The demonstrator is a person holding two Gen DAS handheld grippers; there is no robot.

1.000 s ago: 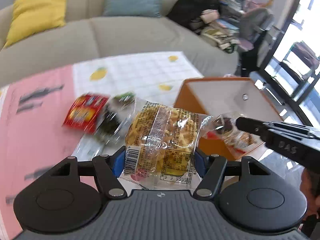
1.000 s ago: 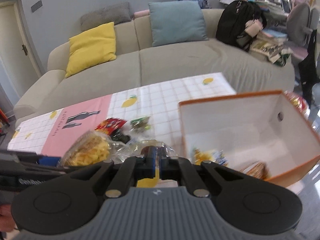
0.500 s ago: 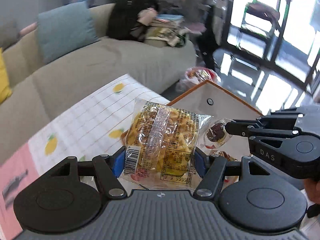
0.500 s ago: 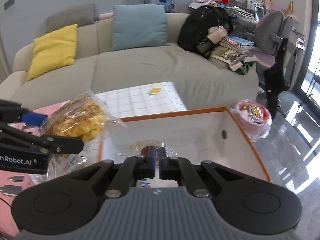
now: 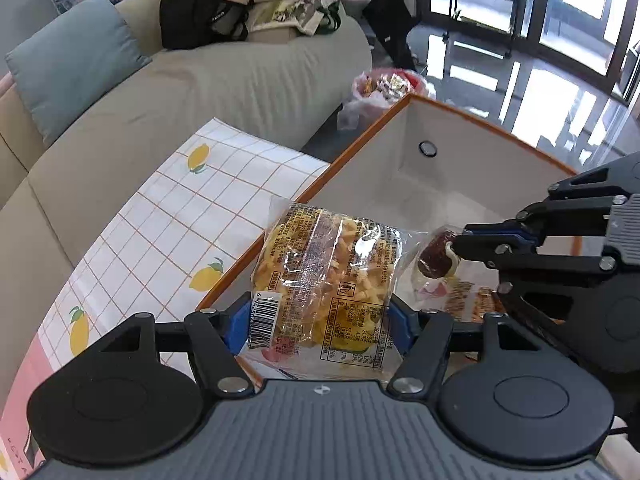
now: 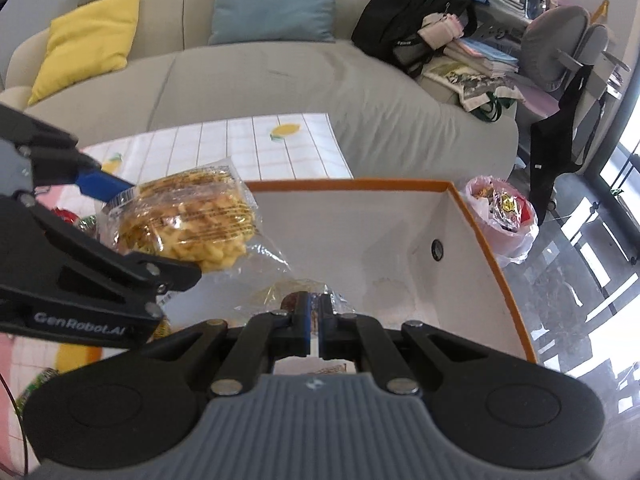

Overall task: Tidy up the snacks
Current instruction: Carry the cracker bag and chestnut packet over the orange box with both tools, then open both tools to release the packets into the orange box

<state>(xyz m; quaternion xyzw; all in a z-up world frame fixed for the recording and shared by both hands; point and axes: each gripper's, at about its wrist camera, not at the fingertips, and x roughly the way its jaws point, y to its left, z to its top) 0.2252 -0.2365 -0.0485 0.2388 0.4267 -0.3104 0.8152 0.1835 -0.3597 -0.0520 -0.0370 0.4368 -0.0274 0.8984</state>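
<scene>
Between your left gripper's blue pads sits the clear bag of yellow crisps, clamped across its lower half so the bulky top stands free above the jaws. That wide hold spreads the squeeze and should spare the contents. Just to its right, your right gripper has its jaws shut tight on the wrapper of a small dark pastry, which hangs off the tips because only film is pinched. Both snacks hang over the white box with the orange rim, above a few packets already on its floor. The near rim runs under the crisps; inside, the far half lies bare, so there is room to release. Beyond, the lemon-print cloth and the sofa.
</scene>
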